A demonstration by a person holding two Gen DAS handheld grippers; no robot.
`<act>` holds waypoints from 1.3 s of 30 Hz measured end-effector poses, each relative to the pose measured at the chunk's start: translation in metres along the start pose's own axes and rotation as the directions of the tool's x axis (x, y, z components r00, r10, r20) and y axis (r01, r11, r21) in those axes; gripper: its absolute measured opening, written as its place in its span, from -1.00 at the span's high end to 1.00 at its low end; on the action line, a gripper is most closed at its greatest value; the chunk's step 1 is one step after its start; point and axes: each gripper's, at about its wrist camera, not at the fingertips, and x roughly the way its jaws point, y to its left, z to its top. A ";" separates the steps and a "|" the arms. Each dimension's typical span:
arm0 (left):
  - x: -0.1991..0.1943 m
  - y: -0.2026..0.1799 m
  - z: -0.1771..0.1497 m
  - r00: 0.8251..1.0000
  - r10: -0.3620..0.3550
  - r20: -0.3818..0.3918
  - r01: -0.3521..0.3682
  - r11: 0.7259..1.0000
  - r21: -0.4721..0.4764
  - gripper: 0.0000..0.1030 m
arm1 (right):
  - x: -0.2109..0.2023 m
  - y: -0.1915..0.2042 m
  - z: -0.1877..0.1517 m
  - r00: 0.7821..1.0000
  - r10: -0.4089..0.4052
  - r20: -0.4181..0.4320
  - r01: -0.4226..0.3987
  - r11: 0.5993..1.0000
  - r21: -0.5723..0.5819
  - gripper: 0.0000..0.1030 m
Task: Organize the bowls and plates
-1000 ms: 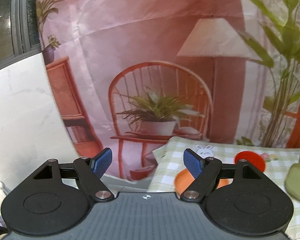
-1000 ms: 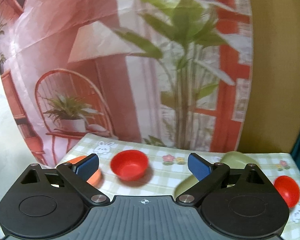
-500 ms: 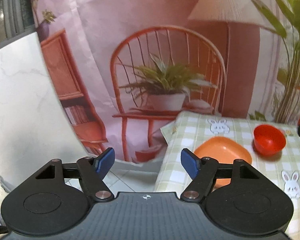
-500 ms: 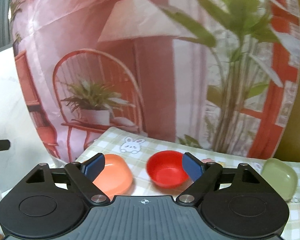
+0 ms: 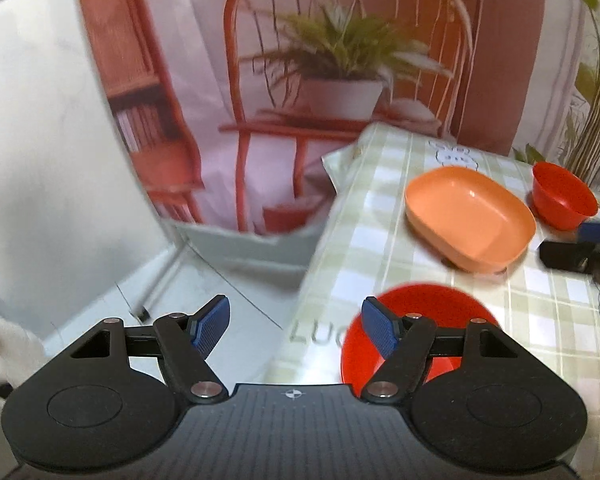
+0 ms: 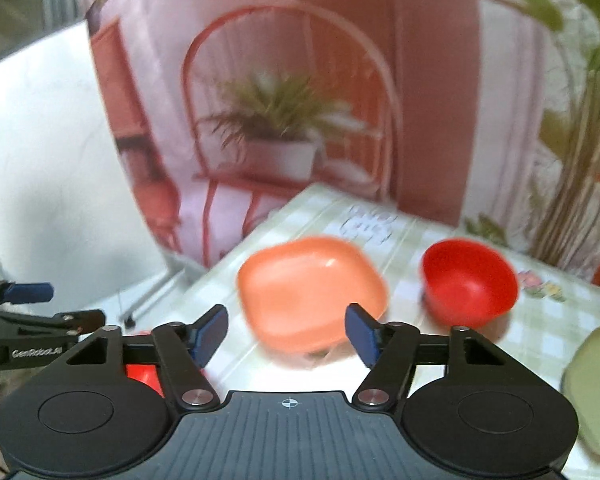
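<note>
An orange square plate (image 5: 470, 218) (image 6: 310, 294) lies on the green checked tablecloth (image 5: 384, 216). A red bowl (image 5: 562, 196) (image 6: 470, 278) stands to its right. Another red bowl (image 5: 412, 320) sits at the near left table edge, partly behind my left gripper's right finger. My left gripper (image 5: 296, 330) is open and empty, over the table's left edge. My right gripper (image 6: 286, 334) is open and empty, just in front of the orange plate. It also shows at the right edge of the left wrist view (image 5: 588, 248). The left gripper shows in the right wrist view (image 6: 28, 308).
A pale green plate (image 6: 598, 384) lies at the right. A printed backdrop (image 5: 340, 60) with a chair and plant hangs behind the table. A white wall panel (image 5: 40, 140) and floor lie to the left of the table.
Both grippers have tilted down and moved toward the table. The near red bowl has come into the left view, and the orange plate now sits between the right gripper's fingers in view.
</note>
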 end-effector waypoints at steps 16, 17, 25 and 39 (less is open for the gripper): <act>0.018 -0.005 -0.034 0.992 -0.110 -0.060 0.108 0.993 -0.038 0.46 | 0.038 0.033 -0.044 0.975 0.101 -0.196 -0.102 0.995 0.006 0.18; 0.017 -0.008 -0.034 0.992 -0.114 -0.060 0.113 0.993 -0.032 0.59 | 0.037 0.033 -0.045 0.974 0.110 -0.197 -0.110 0.994 0.012 0.24; 0.013 -0.026 -0.032 0.991 -0.117 -0.068 0.115 0.993 -0.025 0.77 | 0.033 0.036 -0.046 0.970 0.137 -0.202 -0.137 0.990 0.018 0.72; -0.017 -0.097 -0.005 0.981 -0.193 -0.007 0.193 0.979 0.068 0.76 | -0.010 -0.030 -0.033 0.992 0.040 -0.117 -0.024 0.991 0.134 0.76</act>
